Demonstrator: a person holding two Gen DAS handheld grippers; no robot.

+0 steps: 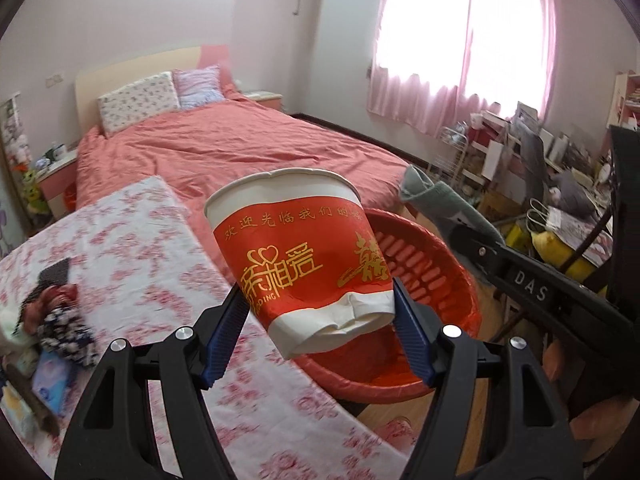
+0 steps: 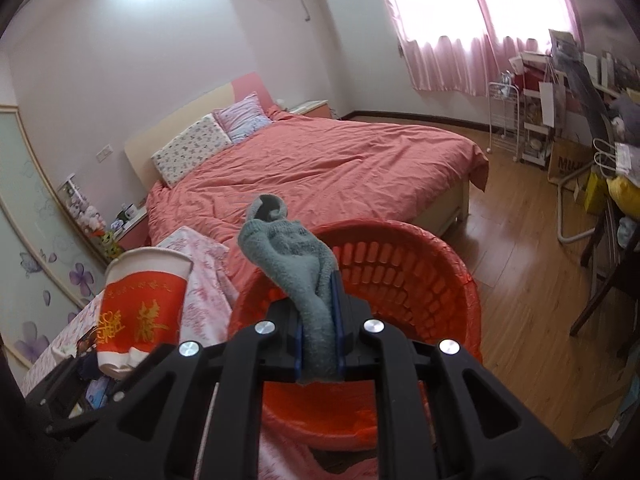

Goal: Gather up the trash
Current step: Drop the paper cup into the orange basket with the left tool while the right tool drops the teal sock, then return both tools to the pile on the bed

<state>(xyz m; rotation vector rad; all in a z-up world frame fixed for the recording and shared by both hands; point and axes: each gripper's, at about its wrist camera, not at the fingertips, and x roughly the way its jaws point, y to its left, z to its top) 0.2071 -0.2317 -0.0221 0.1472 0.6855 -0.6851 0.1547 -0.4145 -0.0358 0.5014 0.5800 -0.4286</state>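
A red and white paper cup (image 1: pixel 304 264) with gold lettering and a crumpled base is tilted between the blue pads of my left gripper (image 1: pixel 320 308), which is shut on its lower part. The cup hangs over the near edge of a red basket (image 1: pixel 460 276) lined with a red plastic bag. In the right wrist view my right gripper (image 2: pixel 318 320) is shut on a grey sock (image 2: pixel 292 252), which stands up above the basket (image 2: pixel 404 228). The cup (image 2: pixel 144 304) shows at the left there, and the sock (image 1: pixel 424 194) shows at the right in the left wrist view.
The basket sits by a table with a pink floral cloth (image 1: pixel 132 248) that carries a pile of small items (image 1: pixel 56 320) at its left. A bed with a coral cover (image 2: pixel 320 168) lies behind. Cluttered shelves and a desk (image 2: pixel 580 128) line the right, with wooden floor (image 2: pixel 520 264) between.
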